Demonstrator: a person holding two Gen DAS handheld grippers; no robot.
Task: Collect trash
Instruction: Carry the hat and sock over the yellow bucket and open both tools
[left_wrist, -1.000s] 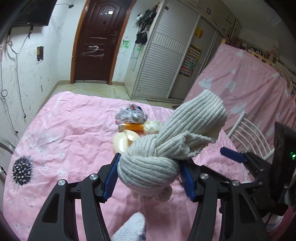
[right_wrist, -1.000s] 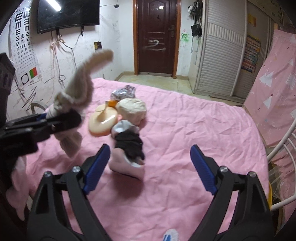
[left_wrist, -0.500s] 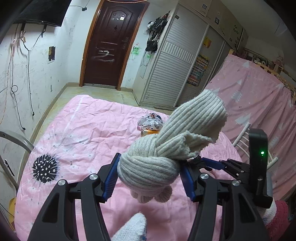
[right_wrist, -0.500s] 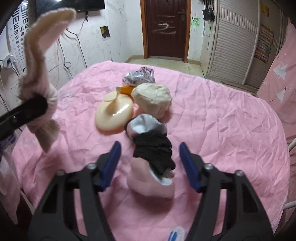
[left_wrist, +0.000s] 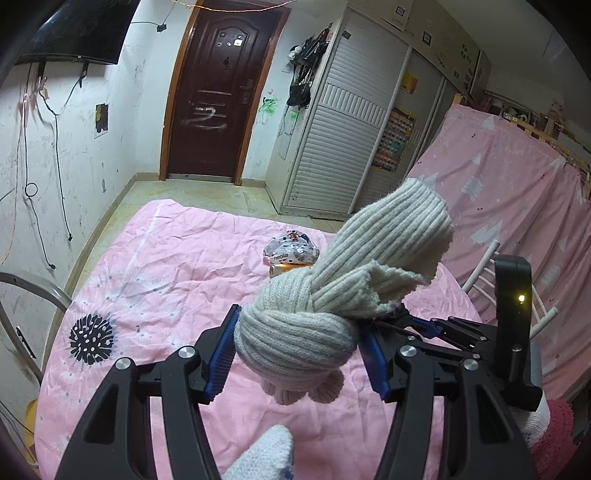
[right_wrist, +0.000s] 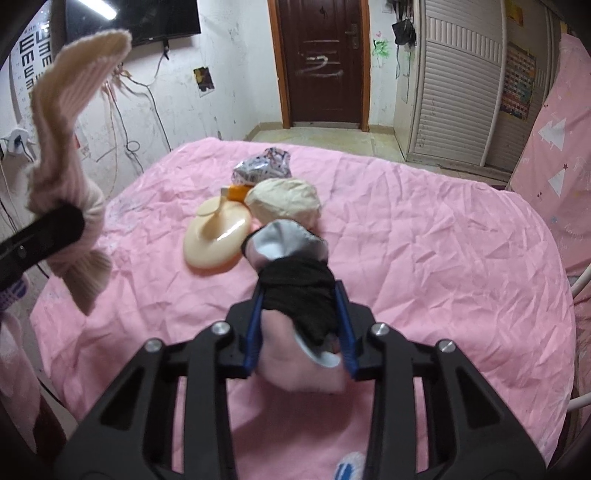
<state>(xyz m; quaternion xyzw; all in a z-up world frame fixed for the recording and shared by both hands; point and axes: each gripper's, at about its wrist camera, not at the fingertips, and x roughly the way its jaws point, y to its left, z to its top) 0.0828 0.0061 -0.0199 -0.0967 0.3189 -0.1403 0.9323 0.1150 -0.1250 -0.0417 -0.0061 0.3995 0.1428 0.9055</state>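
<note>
My left gripper (left_wrist: 297, 349) is shut on a knotted beige knit sock (left_wrist: 332, 295) and holds it above the pink bed; it also shows at the left of the right wrist view (right_wrist: 66, 177). My right gripper (right_wrist: 301, 325) is shut on a pink, grey and black sock bundle (right_wrist: 299, 291) lying on the bedsheet. Beyond it lie a cream plastic lid (right_wrist: 216, 240), a crumpled beige wad (right_wrist: 284, 201), an orange item (right_wrist: 236, 192) and a printed wrapper (right_wrist: 264, 168), also seen in the left wrist view (left_wrist: 291, 251).
The pink bedsheet (right_wrist: 443, 240) covers a bed. A white metal rail (left_wrist: 480, 266) stands at the bed's right side. A dark door (right_wrist: 319, 62) and white wardrobe (right_wrist: 461, 81) stand at the far wall. A metal frame (left_wrist: 22, 288) is at the left.
My right gripper has moved forward and closed on the sock bundle, which was between open jaws before. My left gripper has drawn back and up with its sock.
</note>
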